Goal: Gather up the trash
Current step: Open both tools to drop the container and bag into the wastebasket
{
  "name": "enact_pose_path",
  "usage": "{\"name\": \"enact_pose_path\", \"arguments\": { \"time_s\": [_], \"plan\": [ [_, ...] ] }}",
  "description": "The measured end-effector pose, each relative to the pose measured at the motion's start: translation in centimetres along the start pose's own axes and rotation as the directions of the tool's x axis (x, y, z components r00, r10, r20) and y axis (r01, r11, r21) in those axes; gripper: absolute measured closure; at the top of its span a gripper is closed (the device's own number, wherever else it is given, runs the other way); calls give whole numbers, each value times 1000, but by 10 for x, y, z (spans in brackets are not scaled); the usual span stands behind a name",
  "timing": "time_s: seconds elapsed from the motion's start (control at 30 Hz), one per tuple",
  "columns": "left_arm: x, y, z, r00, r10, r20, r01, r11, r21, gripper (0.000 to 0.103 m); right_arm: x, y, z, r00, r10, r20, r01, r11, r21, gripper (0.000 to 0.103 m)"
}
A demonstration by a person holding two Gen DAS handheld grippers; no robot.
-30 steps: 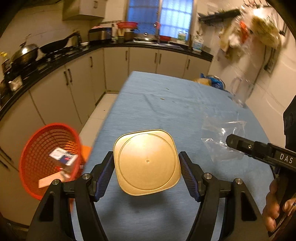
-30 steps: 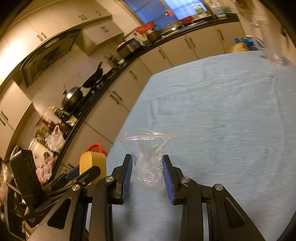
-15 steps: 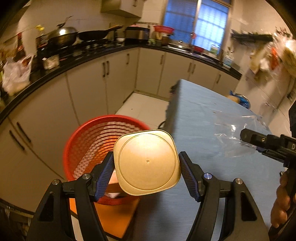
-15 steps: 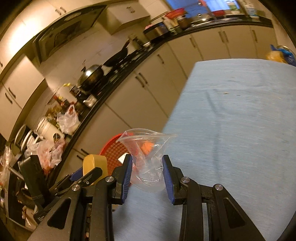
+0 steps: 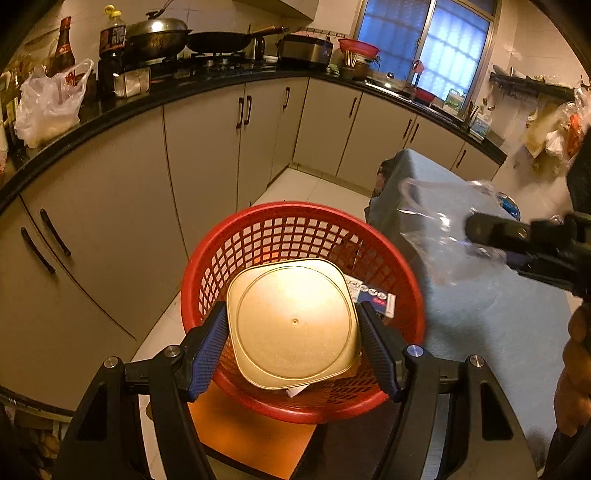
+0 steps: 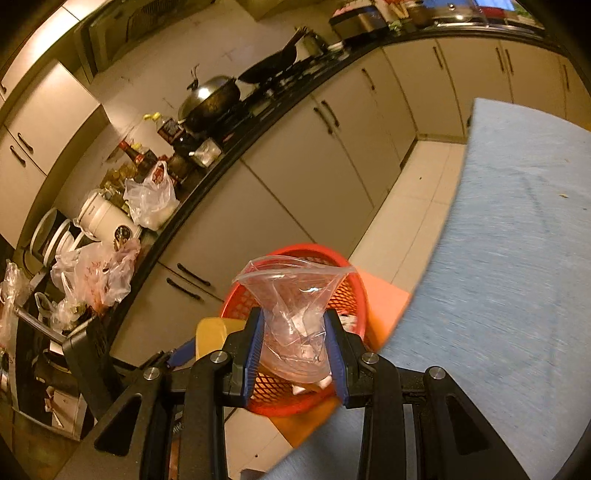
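kitchen floor, red mesh basket [image 5: 303, 236] under gold square container [image 5: 293, 323]

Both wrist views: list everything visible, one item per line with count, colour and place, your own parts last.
yellow container: one, yellow, held over the basket.
clear plastic bag: one, transparent, held beside the table edge.
basket: one, red mesh, on an orange stool by the table.
paper trash: some pieces, white and blue, inside the basket.
table: one, blue cloth cover.
cabinets: a row, beige, under the black counter.
wok: one, dark with metal lid, on the stove.
shopping bag: one, white, on the counter.
left gripper: black with blue pads, shut on the container.
right gripper: black with blue pads, shut on the bag.
hand: one, right edge of the left view.
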State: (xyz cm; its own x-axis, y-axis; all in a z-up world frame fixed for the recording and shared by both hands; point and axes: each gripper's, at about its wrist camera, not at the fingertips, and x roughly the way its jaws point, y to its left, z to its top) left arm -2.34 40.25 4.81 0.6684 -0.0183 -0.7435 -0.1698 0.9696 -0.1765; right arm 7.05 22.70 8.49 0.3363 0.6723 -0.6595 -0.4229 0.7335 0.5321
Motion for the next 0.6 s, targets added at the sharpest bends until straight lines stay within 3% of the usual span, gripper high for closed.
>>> {"name": "enact_pose_path", "arguments": {
  "time_s": [0.3, 0.6],
  "plan": [
    [13, 5, -5, 1000, -2, -11, 2, 1000, 20, 34, 53, 9, 12, 998, -13, -59, 12, 1000, -8, 67],
    [21, 3, -8, 1000, -3, -24, 4, 1000, 24, 34, 81, 7, 23, 996, -48, -71, 48, 999, -5, 67]
  ]
}}
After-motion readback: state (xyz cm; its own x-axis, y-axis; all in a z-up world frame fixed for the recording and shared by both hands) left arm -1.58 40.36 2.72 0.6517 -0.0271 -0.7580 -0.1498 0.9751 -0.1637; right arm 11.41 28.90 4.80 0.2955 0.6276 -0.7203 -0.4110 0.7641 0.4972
